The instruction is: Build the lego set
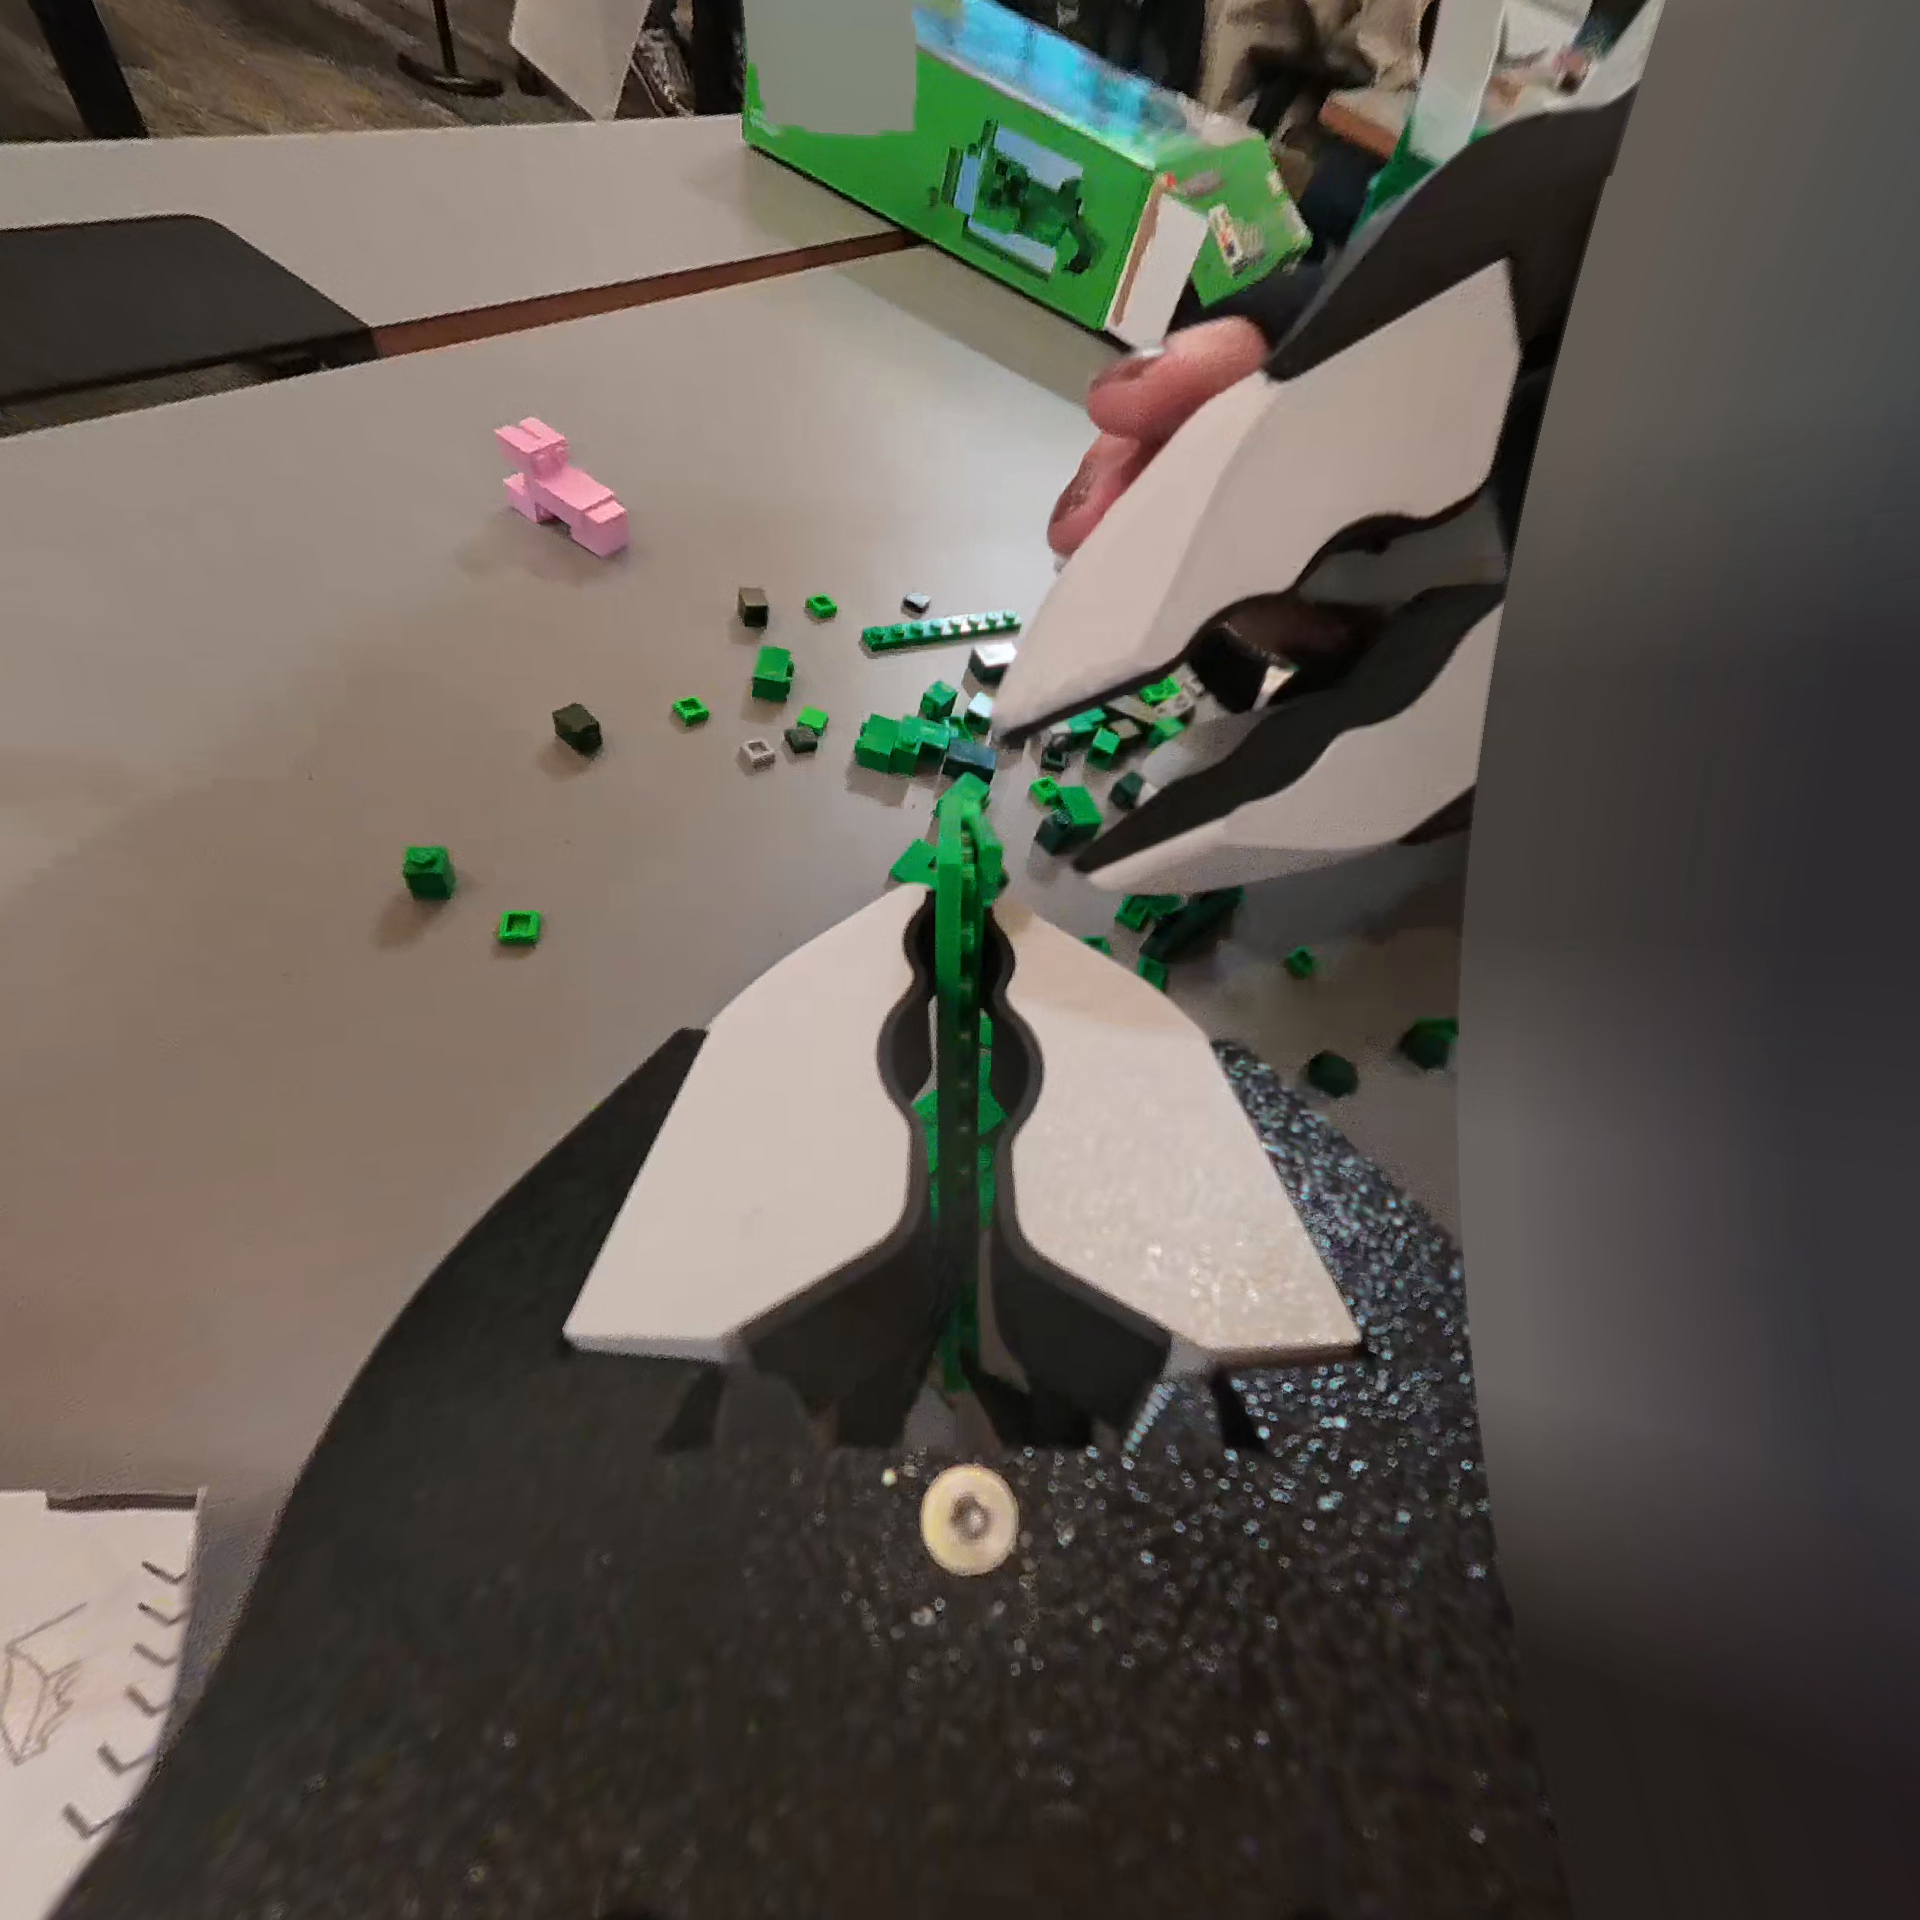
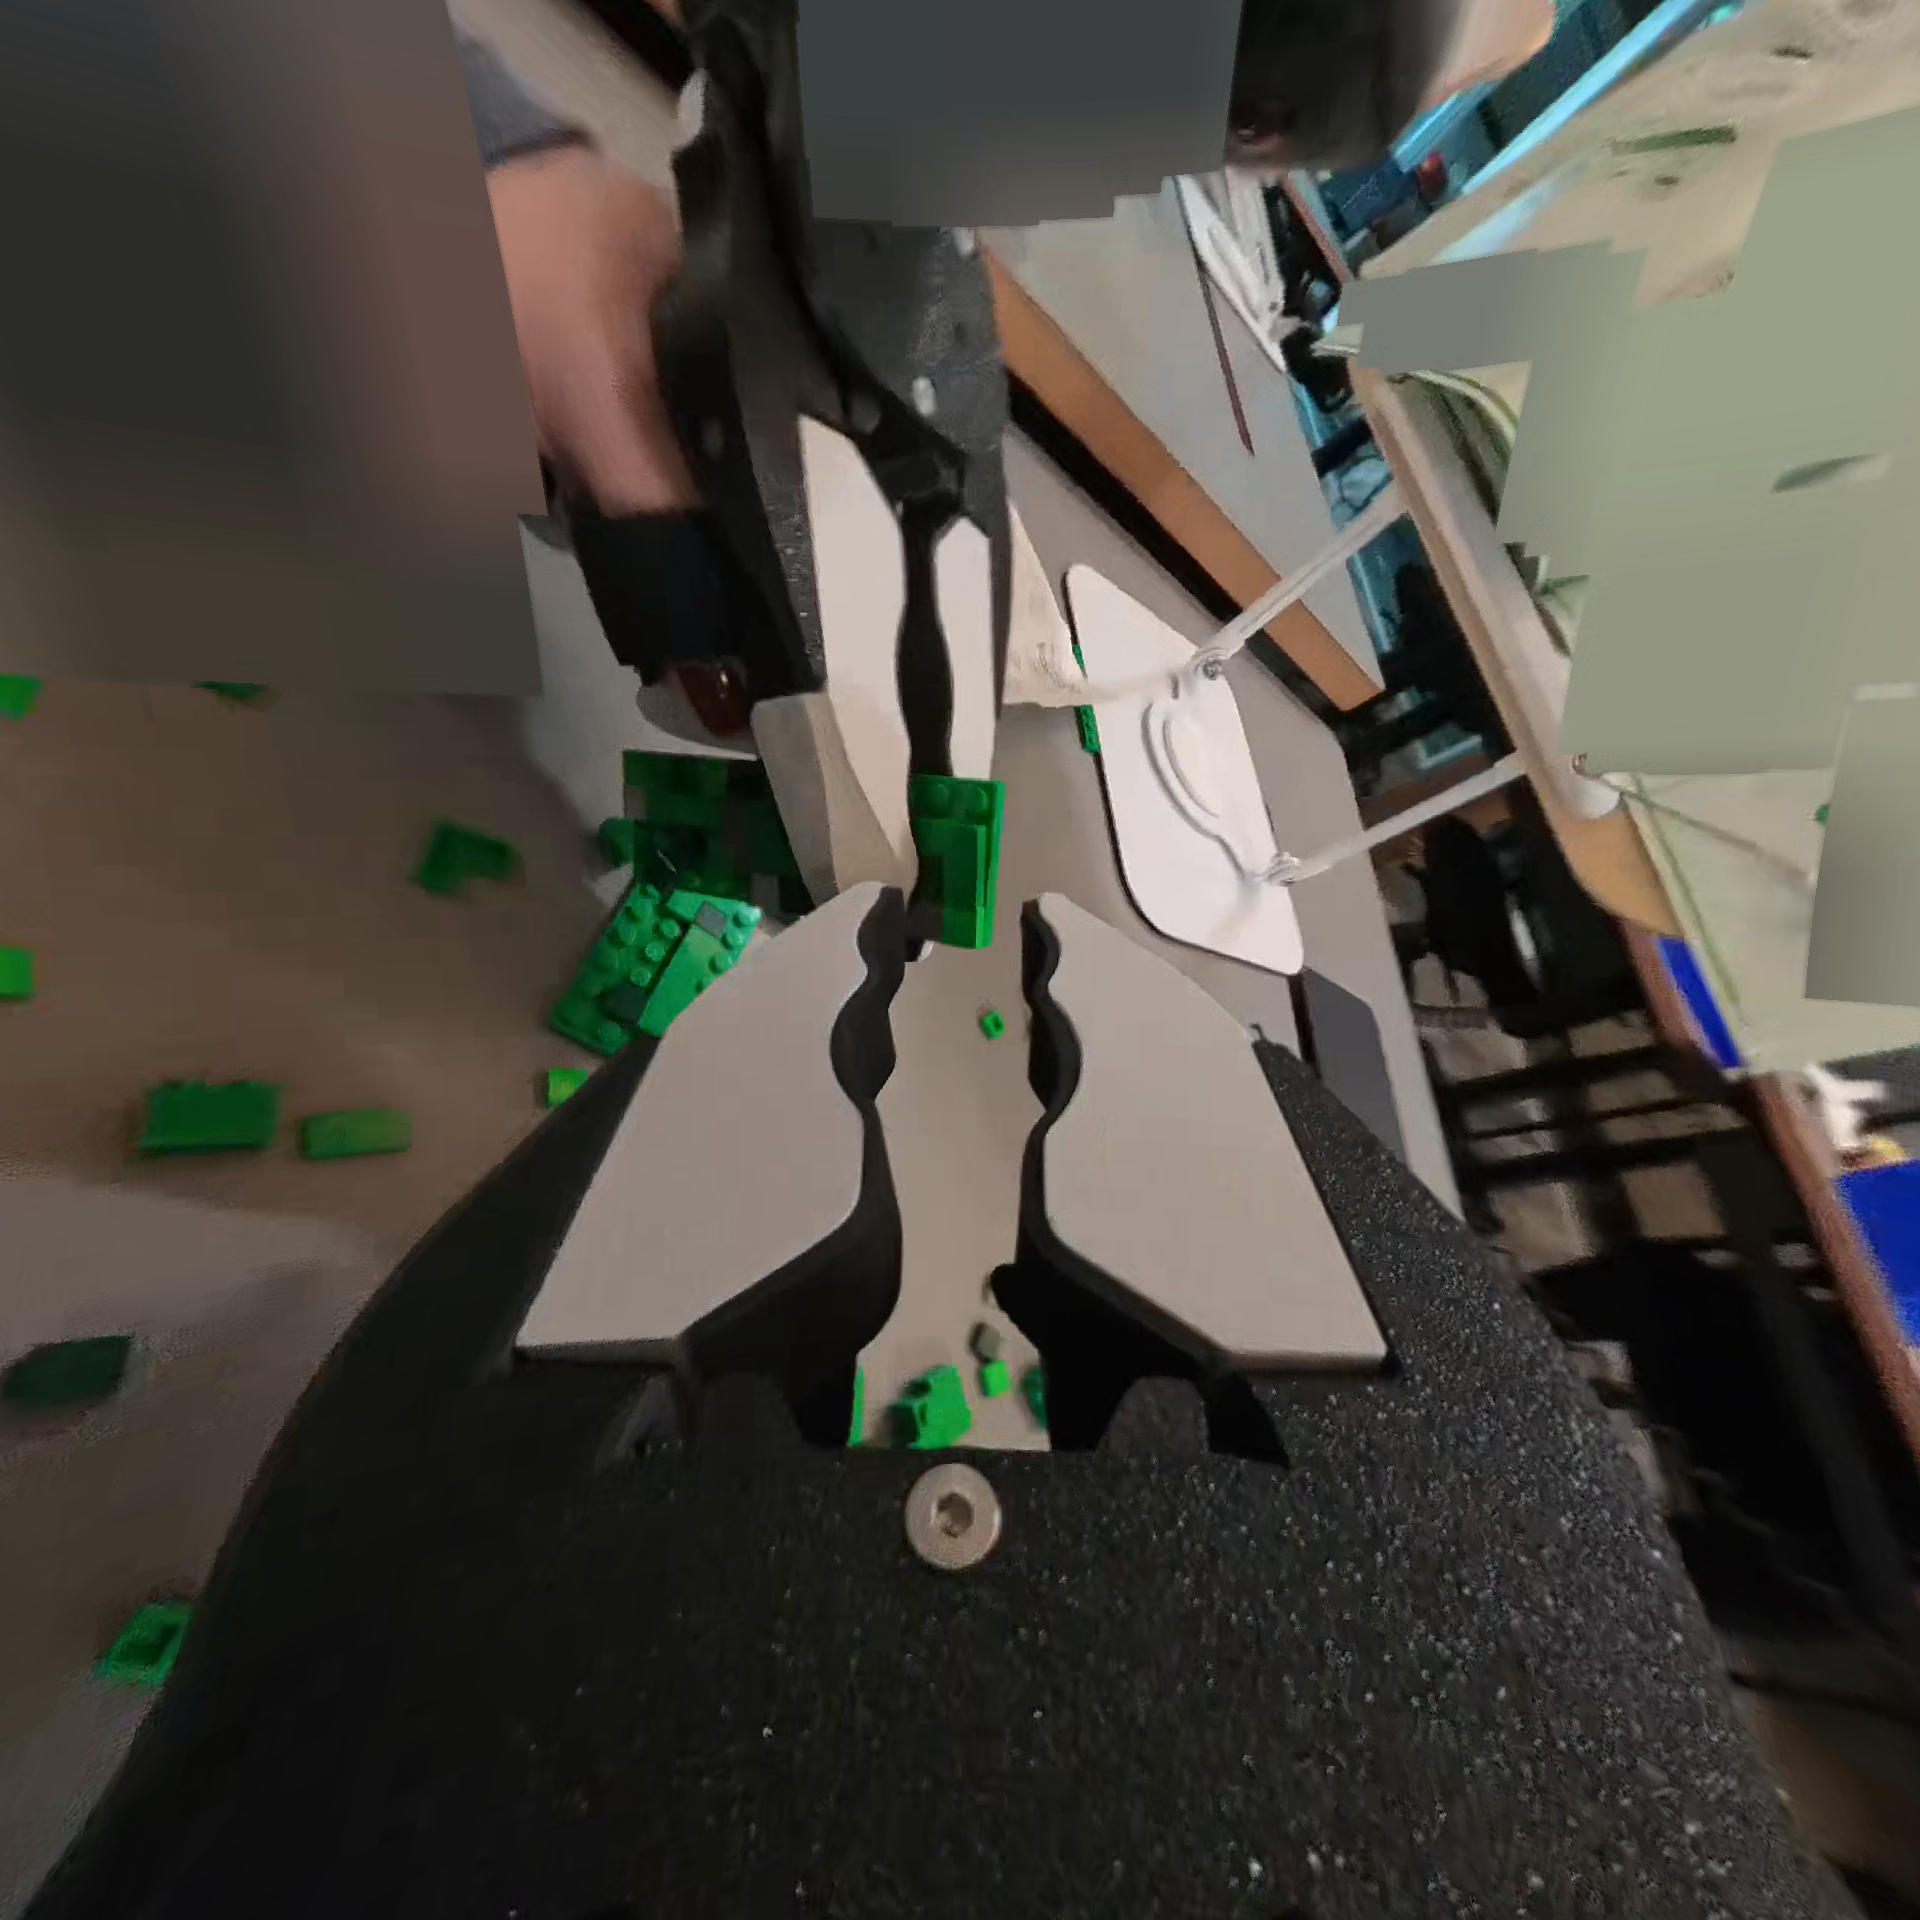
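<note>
Lego build early: pink pig done, left tool clamped on green plate, right tool apart, bricks strewn over surface.

Office or lab workroom. Grey tabletop with brown edge band fills centre frame; second matching table butted behind, upper left. Carpeted floor and black furniture legs top left. Right wrist view: further desks, white cables, blue bins at right edge.
</note>
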Available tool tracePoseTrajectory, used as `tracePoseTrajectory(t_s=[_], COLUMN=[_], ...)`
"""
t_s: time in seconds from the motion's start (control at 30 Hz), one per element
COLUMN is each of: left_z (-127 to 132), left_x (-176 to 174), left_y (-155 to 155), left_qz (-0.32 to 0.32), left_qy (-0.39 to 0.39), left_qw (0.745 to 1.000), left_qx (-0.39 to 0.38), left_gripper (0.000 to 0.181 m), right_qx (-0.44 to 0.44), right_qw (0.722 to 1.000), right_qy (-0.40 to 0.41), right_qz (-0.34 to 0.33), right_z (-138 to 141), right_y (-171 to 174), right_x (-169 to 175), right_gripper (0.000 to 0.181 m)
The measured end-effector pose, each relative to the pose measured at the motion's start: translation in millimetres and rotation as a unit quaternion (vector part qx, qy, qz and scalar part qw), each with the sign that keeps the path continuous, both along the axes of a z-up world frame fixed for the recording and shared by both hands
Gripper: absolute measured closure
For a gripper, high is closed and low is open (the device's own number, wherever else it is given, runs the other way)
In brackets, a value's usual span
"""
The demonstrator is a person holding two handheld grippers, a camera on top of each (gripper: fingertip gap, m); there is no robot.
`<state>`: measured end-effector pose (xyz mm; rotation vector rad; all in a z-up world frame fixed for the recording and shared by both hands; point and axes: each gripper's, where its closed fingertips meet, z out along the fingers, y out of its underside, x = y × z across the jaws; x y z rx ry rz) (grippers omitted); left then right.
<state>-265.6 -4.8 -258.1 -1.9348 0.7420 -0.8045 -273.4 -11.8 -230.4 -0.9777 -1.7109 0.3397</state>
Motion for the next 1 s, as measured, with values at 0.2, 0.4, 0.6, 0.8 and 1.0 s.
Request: tracePoseTrajectory(t_s=[0.2,0.4,0.6,0.8,1.0], left_z=[-3.2,-12.9,-18.2,-16.6,1.8], left_x=[3.5,4.1,2.6,0.2,-6.9], left_y=[-4.0,-8.2,-6.9,-6.0,6.8], left_qz=[-0.018,-0.032,-0.026,-0.023,0.013], left_qy=[0.048,0.148,0.178,0.153,0.091], left_qw=[0.998,0.986,0.982,0.987,0.990], left_qx=[0.028,0.066,0.064,0.053,0.103], left_gripper=[0.176,0.176,0.176,0.176,0.176], right_qx=[0.024,0.031,0.038,0.045,0.082], right_qw=[0.999,0.995,0.988,0.990,0.993], right_qy=[-0.035,-0.087,-0.133,-0.132,-0.077], right_qz=[0.010,0.038,0.070,0.032,-0.023], right_z=[-7.0,-18.8,-31.5,-29.6,-5.9], right_y=[-7.1,-14.7,-26.0,-9.3,12.0], right_x=[-0.6,5.7,9.3,12.3,13.0], right_gripper=[0.161,0.163,0.181,0.180,0.172])
